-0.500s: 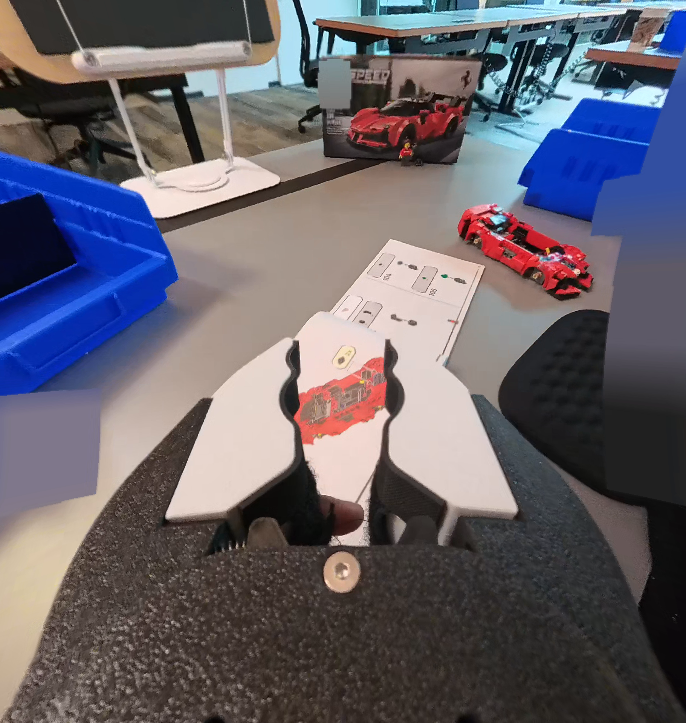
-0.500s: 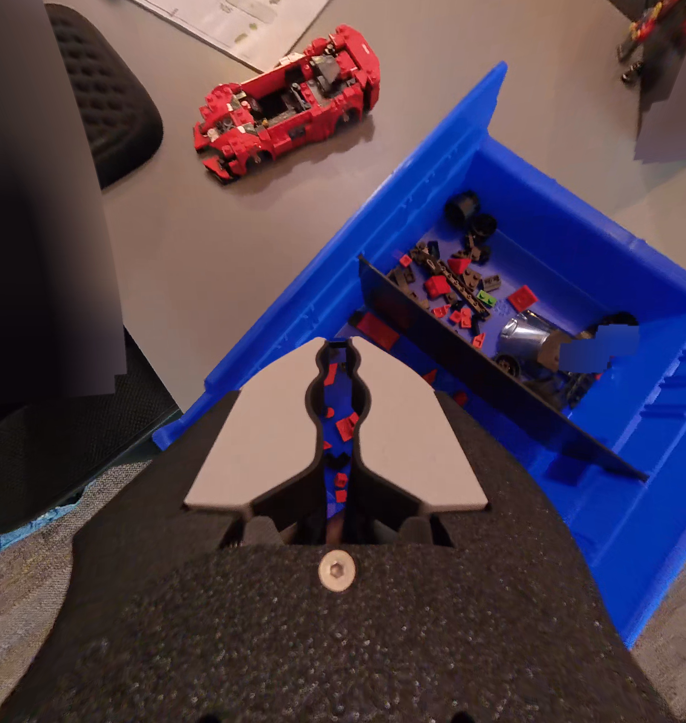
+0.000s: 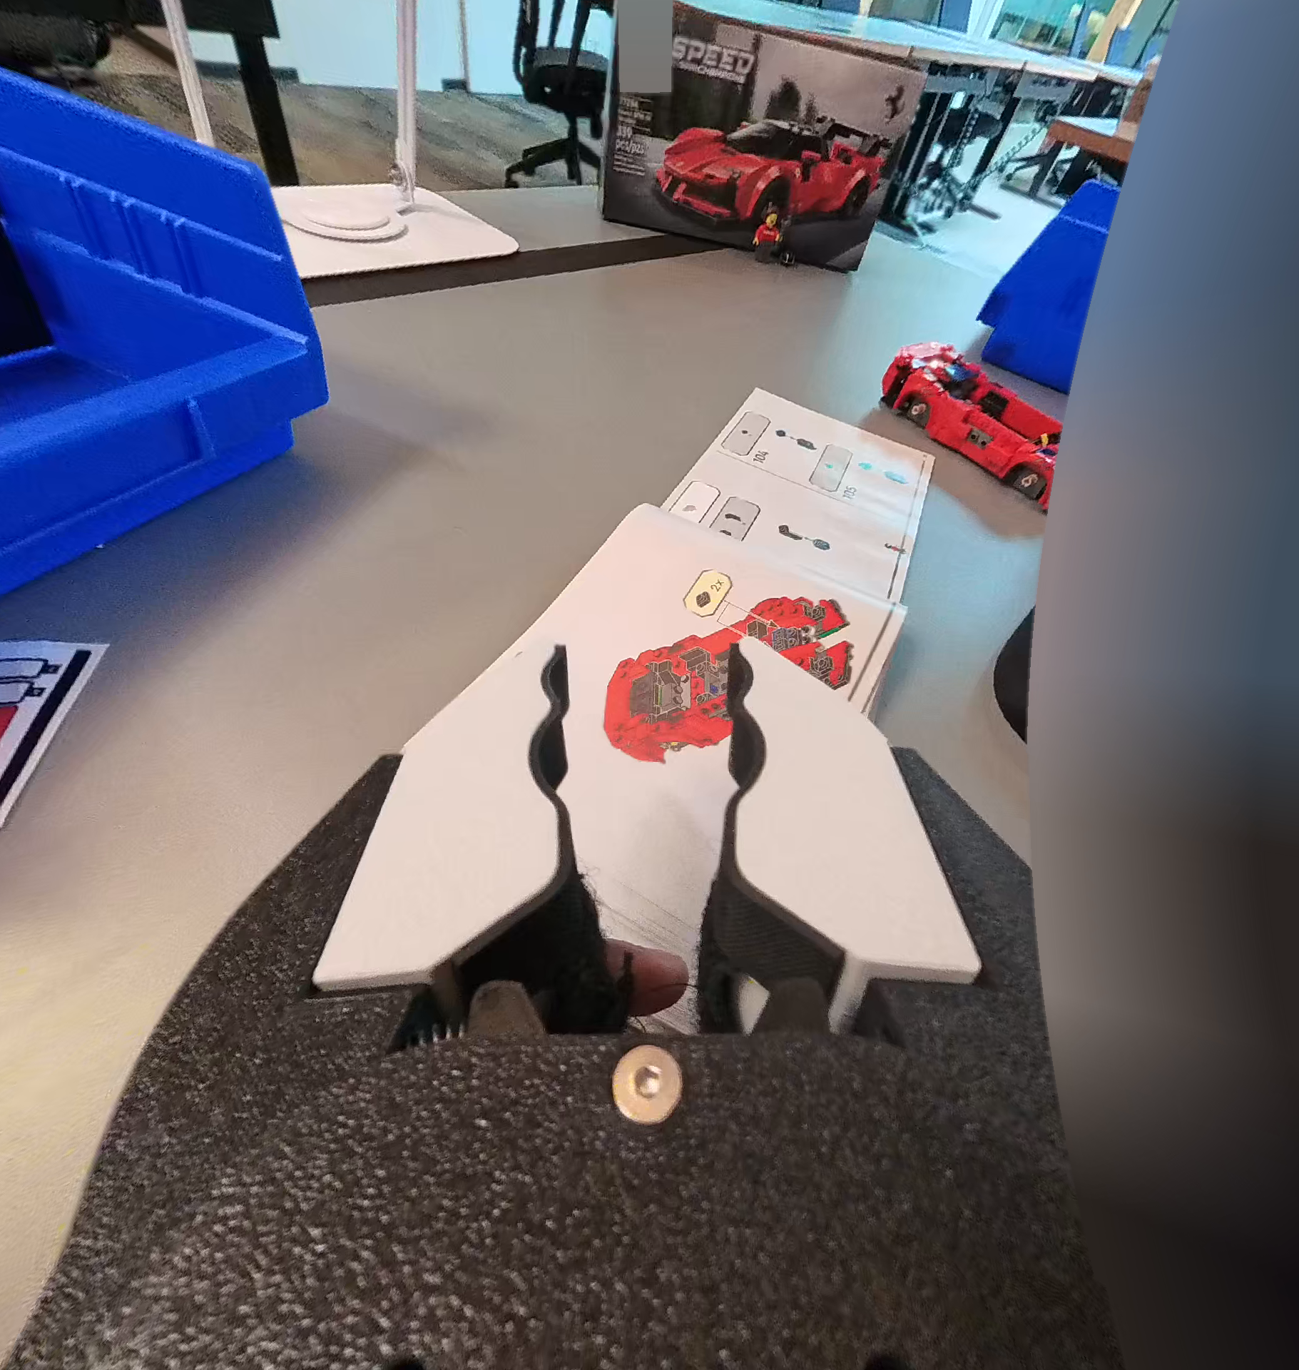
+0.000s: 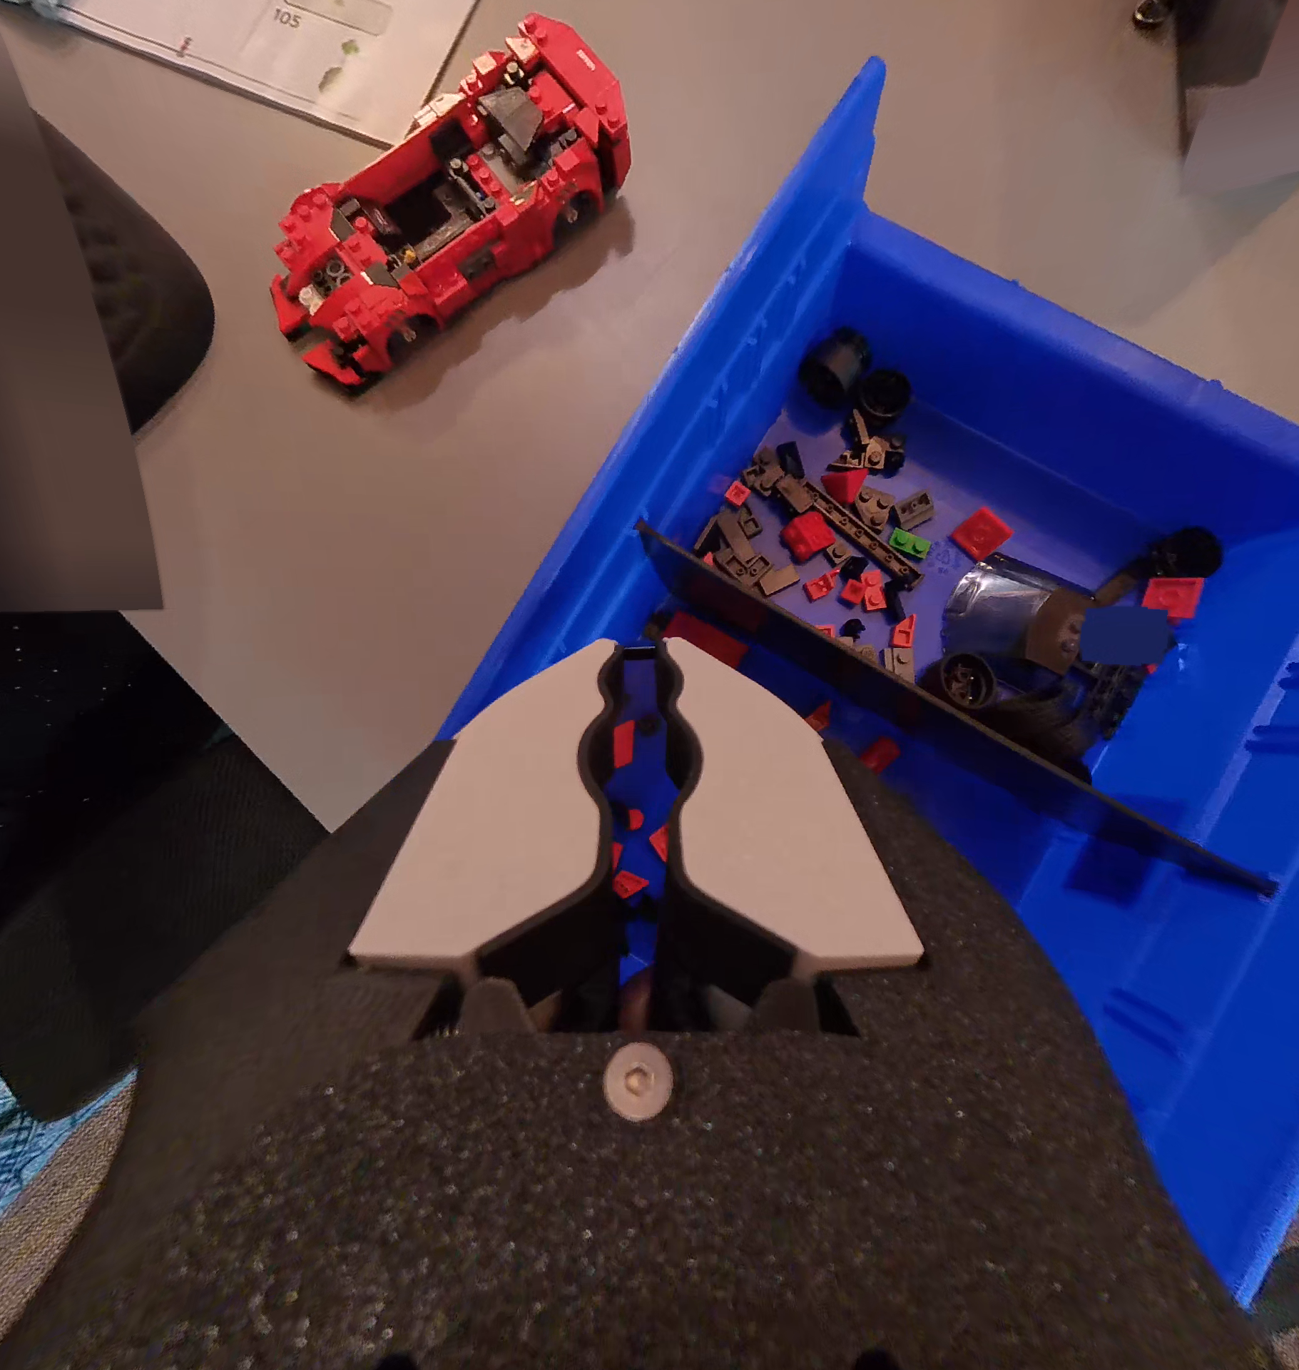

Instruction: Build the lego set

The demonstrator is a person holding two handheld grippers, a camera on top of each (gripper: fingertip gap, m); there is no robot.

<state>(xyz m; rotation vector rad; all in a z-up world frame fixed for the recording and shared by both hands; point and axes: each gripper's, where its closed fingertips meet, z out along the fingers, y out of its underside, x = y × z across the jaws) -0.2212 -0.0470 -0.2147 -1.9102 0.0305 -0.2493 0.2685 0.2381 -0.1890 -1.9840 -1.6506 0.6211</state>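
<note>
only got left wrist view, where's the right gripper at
Observer: The right gripper hangs over the near compartment of a blue bin.
Operator: holding anything
Observer: Cannot tell. Its jaws are nearly shut, and something dark sits at the tips.
Operator: any tyres in there
Observer: Yes, black tyres lie past the divider, in the far corner.
</note>
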